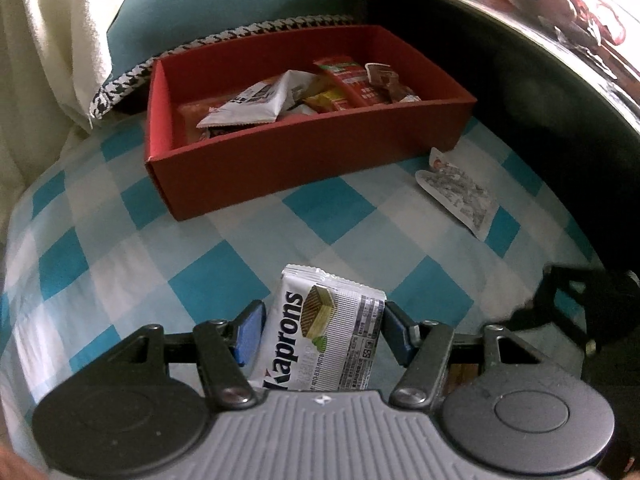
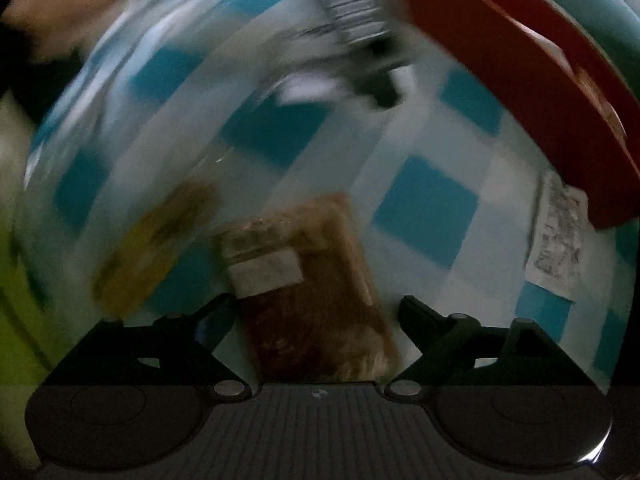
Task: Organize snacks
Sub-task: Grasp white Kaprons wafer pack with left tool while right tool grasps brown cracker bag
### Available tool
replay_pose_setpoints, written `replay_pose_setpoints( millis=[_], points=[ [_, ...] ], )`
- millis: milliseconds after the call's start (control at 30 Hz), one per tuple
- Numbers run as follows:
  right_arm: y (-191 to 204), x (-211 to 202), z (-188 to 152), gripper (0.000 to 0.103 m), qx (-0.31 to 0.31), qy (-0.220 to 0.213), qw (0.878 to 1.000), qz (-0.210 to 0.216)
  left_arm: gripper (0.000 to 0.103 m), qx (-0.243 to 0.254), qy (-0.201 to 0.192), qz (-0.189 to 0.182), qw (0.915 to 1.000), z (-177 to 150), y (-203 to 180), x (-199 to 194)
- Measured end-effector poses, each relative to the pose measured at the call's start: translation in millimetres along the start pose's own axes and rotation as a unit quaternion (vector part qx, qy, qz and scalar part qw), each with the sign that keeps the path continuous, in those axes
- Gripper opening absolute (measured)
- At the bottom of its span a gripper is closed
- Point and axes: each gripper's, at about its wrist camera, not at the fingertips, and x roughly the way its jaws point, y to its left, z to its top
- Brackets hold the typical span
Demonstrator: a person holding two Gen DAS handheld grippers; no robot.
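Observation:
A red box (image 1: 304,152) with several snack packets in it sits on the blue checked cloth (image 1: 120,240). My left gripper (image 1: 322,328) is shut on a white Kaprons wafer packet (image 1: 320,332), held just above the cloth in front of the box. In the blurred right wrist view my right gripper (image 2: 316,312) is open, its fingers either side of a brown snack packet (image 2: 312,288) lying on the cloth. The red box (image 2: 520,80) is at the upper right there. The left gripper's grey body (image 2: 348,4) shows at the top.
A white printed packet (image 1: 456,196) lies on the cloth right of the box; it also shows in the right wrist view (image 2: 556,236). A yellow-brown packet (image 2: 156,248) lies left of the brown one. A dark table edge (image 1: 520,60) with red items rises at the right. Cushions lie behind the box.

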Motion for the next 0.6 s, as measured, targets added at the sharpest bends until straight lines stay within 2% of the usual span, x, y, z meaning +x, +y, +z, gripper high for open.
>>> replay_pose_setpoints(
  millis=[33,200,333,467,600],
  points=[
    [-4.2,-0.2,1.6,0.089,0.010,-0.006,1.000,-0.004,0.057,-0.001,0.002,-0.001,1.0000,-0.1,1.0,0.6],
    [-3.6,-1.5,-5.7,0.090,0.023,-0.017,1.000,-0.007,0.057,-0.012,0.013,-0.004,0.9998,-4.3,5.5,4.4],
    [-3.9,-4.4,-8.4,0.095,0.066,-0.025,0.997,-0.012,0.056,-0.011,0.019,-0.002,0.9998,-7.8,5.6,6.9],
    [-1.7,-4.8,-13.0,0.103,0.068,-0.027,0.997,-0.006,0.056,-0.007,0.032,0.004,0.9995,-10.0,4.0,15.1],
    [-6.1,-0.8,-19.1,0.103,0.061,-0.039,0.997,0.001,0.057,0.004,0.033,0.002,0.9995,-11.5,3.0,16.8]
  ],
)
